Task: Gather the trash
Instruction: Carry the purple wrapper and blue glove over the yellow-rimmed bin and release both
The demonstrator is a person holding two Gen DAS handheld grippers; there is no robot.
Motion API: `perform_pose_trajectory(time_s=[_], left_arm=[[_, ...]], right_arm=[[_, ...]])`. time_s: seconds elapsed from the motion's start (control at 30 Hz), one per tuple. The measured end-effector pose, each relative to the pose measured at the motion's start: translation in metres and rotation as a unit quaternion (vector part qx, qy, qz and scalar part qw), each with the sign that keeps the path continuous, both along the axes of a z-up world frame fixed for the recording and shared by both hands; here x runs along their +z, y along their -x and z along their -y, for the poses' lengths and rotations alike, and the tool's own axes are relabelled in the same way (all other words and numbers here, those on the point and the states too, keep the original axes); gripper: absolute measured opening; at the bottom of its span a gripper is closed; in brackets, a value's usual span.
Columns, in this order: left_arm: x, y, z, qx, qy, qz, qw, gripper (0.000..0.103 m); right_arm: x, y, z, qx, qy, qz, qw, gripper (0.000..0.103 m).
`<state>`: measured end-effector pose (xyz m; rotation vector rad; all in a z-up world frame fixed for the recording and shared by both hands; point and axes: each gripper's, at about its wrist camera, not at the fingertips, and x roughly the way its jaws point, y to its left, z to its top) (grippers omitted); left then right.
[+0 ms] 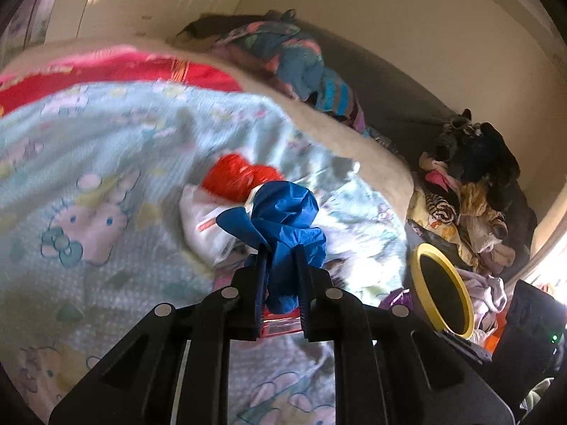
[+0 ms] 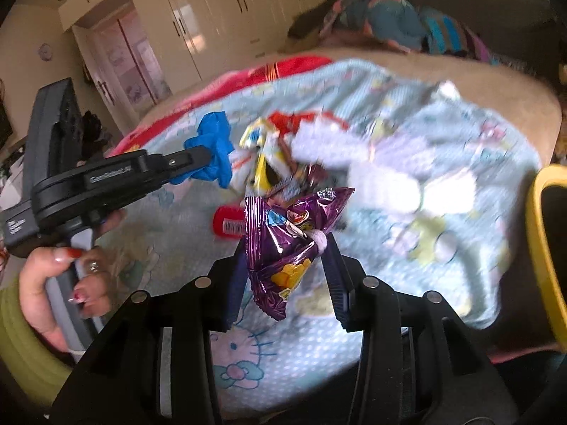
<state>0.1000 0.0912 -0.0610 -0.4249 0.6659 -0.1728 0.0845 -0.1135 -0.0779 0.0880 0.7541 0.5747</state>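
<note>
Over the bedspread [image 2: 407,336], purple wrapper [image 2: 283,244] hangs seemingly lengthwise.

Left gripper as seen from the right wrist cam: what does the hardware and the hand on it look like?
Left gripper: matte black body with white lettering on its side, grey pistol handle, dark block mounted behind. The left hand has red-painted nails, a ring and a yellow-green sleeve.

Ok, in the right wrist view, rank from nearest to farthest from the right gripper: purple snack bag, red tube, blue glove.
1. Purple snack bag: gripped in the right gripper.
2. Red tube: on the blanket, just left beyond the bag.
3. Blue glove: farther left, clamped in the left gripper.
</note>
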Motion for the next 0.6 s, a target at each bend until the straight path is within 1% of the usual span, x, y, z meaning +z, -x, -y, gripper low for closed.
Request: perform_pose_trajectory(time_s=[0.03,0.2,0.37,0.47,0.6], left_arm=[[0.005,0.001,0.004,-0.005,-0.003,0.005,1.0,0.015],[0.02,0.004,0.021,-0.021,-0.016,0.021,0.9994,0.014],[0.03,0.006,0.042,-0.045,-0.023,0.028,0.9983,0.015],[0.035,0.007,0.058,-0.061,-0.036,0.036,0.9968,0.015],[0.039,0.007,0.078,-0.082,-0.044,0.042,0.9948,0.015]], right_arm=[[0.004,0.0,0.004,-0.003,-0.003,0.011,1.0,0.033],[0.016,-0.005,0.024,-0.025,-0.016,0.029,0.999,0.033],[0.025,-0.004,0.046,-0.05,-0.025,0.04,0.998,0.033],[0.028,-0.003,0.06,-0.063,-0.03,0.044,0.997,0.033],[0.03,-0.008,0.078,-0.084,-0.035,0.048,0.995,0.033]])
